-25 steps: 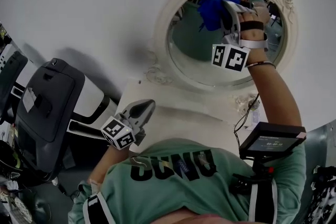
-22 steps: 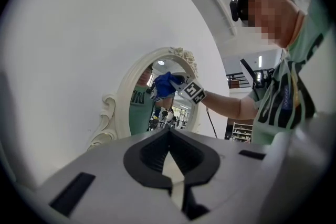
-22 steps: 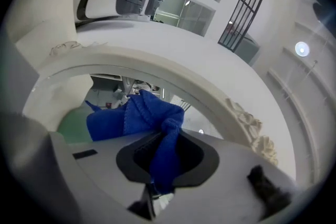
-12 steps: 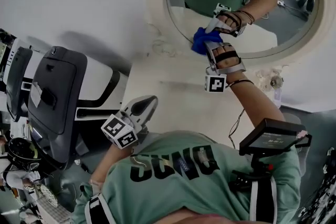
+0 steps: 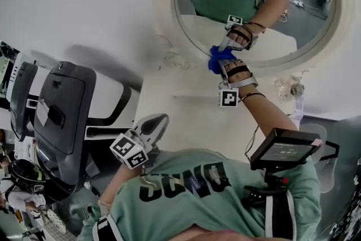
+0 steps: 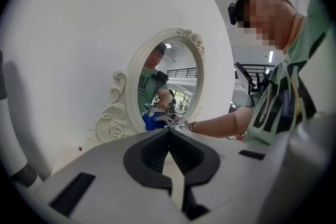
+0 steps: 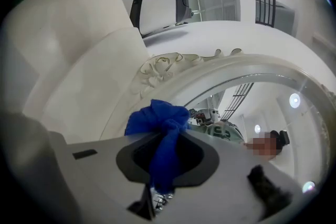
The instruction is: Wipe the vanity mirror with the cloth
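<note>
Right tongs [image 5: 219,63] grasping cloth [image 5: 216,57], dropping to mirror [image 5: 307,14] bottom | left tongs [image 5: 160,118] idling, clenched empty | wiping pass probably finishing

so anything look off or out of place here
Nothing stands out. The right gripper is shut on the blue cloth at the lower edge of the vanity mirror; the left gripper is shut, empty, held away from it.

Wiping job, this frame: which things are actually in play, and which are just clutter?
In play:
- blue cloth, clamped in the right gripper
- oval mirror in a cream carved frame, cloth against its lower glass

Not in play:
- left gripper, shut, empty, held near the chest
- grey-and-black exercise machine at left
- small black screen on the person's chest rig
</note>
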